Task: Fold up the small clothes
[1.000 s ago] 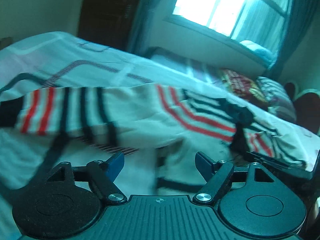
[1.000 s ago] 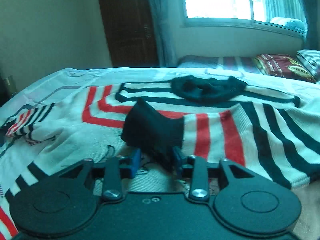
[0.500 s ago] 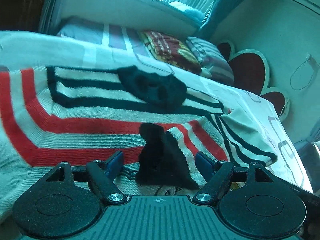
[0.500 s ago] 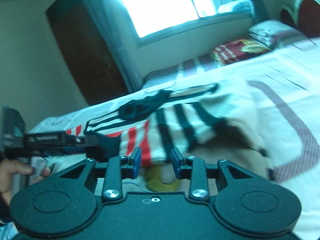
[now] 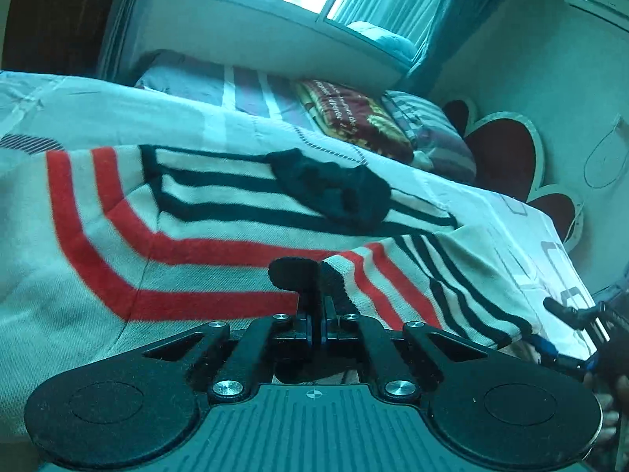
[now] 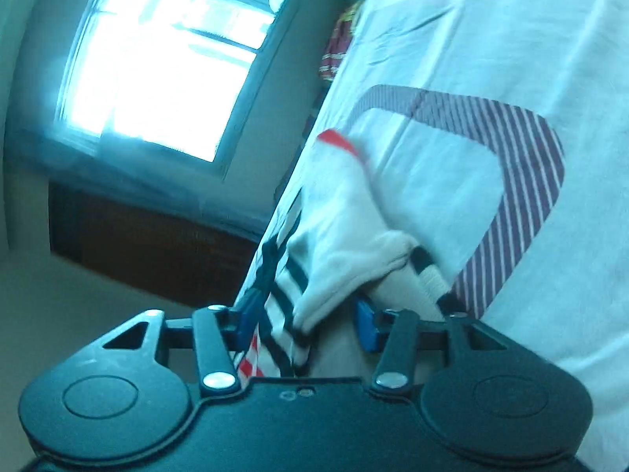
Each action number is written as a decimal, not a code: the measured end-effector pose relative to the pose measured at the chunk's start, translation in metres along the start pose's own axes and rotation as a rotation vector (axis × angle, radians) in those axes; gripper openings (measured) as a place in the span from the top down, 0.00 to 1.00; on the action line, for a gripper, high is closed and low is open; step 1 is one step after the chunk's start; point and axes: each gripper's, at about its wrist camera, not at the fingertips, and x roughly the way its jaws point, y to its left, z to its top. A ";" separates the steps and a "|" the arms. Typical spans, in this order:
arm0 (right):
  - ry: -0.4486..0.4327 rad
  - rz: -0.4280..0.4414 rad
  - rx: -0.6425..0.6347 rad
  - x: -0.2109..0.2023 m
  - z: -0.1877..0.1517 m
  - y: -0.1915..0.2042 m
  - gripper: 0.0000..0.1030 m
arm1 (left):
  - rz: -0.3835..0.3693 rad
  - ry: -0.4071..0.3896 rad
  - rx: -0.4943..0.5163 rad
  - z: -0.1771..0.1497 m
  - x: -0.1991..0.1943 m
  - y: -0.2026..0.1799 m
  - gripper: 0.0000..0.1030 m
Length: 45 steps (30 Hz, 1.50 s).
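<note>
A cream knit sweater (image 5: 220, 232) with red and black stripes lies spread on the bed, black collar (image 5: 334, 188) at the far side. One sleeve is folded across its body. My left gripper (image 5: 318, 314) is shut on that sleeve's black cuff (image 5: 295, 271). In the right wrist view, my right gripper (image 6: 306, 322) is open with a bunched edge of the sweater (image 6: 338, 244) lying between its blue fingers (image 6: 367, 324). The right gripper also shows at the right edge of the left wrist view (image 5: 566, 338).
The bed has a white sheet with striped grey shapes (image 6: 523, 165). Pillows and a red blanket (image 5: 354, 122) lie at the head, by a red and white headboard (image 5: 507, 149). A bright window (image 6: 169, 74) is behind the bed.
My left gripper has closed on the black cuff, which lay between its open fingers before. My right gripper has opened wider, rolled sideways and now sits at the sweater's far edge.
</note>
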 end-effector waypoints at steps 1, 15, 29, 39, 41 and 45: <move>-0.003 -0.008 0.013 0.002 0.002 -0.001 0.62 | 0.001 -0.002 -0.005 -0.002 0.000 0.002 0.96; 0.118 -0.233 -0.422 0.001 -0.002 0.041 0.66 | 0.113 0.013 0.066 -0.008 0.003 -0.005 0.96; 0.148 -0.362 -0.748 0.022 0.012 0.045 0.77 | 0.154 -0.015 0.116 -0.013 -0.005 -0.009 0.96; 0.078 -0.207 -0.609 0.047 0.080 0.050 0.68 | 0.186 -0.081 0.123 0.006 -0.018 -0.003 0.23; 0.097 -0.188 -0.588 0.066 0.090 0.048 0.68 | 0.168 -0.054 0.116 0.012 -0.009 -0.001 0.30; 0.136 -0.221 -0.592 0.101 0.098 0.043 0.67 | 0.183 0.008 0.163 0.010 0.010 -0.005 0.86</move>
